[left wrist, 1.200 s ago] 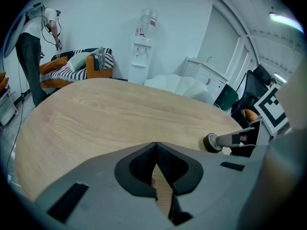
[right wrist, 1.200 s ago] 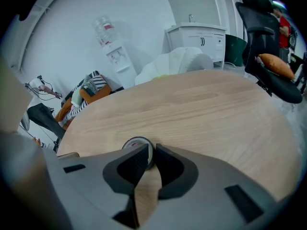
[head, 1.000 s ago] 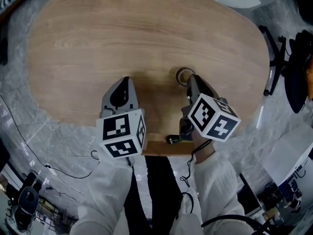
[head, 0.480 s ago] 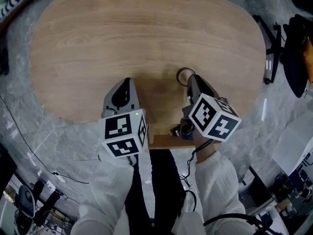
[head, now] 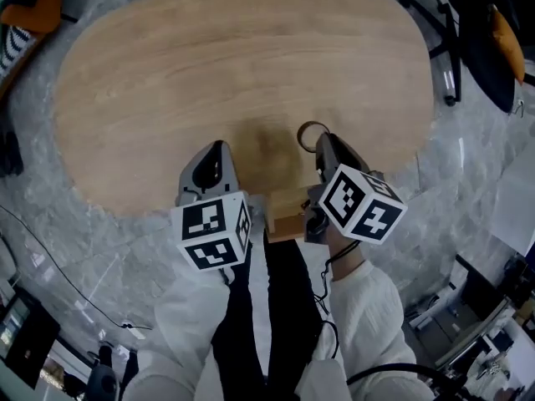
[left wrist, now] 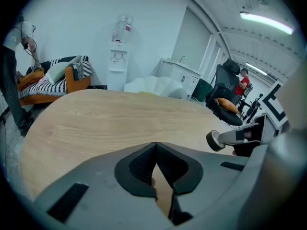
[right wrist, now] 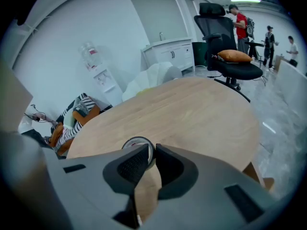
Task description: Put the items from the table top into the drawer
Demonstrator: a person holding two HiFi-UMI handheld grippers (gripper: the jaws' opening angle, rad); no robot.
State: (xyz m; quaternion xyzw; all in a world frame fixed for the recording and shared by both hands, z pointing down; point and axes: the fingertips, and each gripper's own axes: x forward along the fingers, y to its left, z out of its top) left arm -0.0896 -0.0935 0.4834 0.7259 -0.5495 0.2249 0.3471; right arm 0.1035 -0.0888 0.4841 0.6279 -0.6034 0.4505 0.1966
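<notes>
Right gripper clamped narrow on a tape roll, over the wooden worktop near its front edge. Left gripper pressed closed, empty, alongside. Between both, seemingly the drawer, barely out.

White walls, grey marble floor. Left gripper view: striped sofa at left, water dispenser upper centre. Right gripper view: black office chair upper right.

Cool, even light from a ceiling strip leaves only a faint, soft shadow on the bench, while every view bulges fisheye-style, darkens at its corners and blurs slightly in the near foreground.
</notes>
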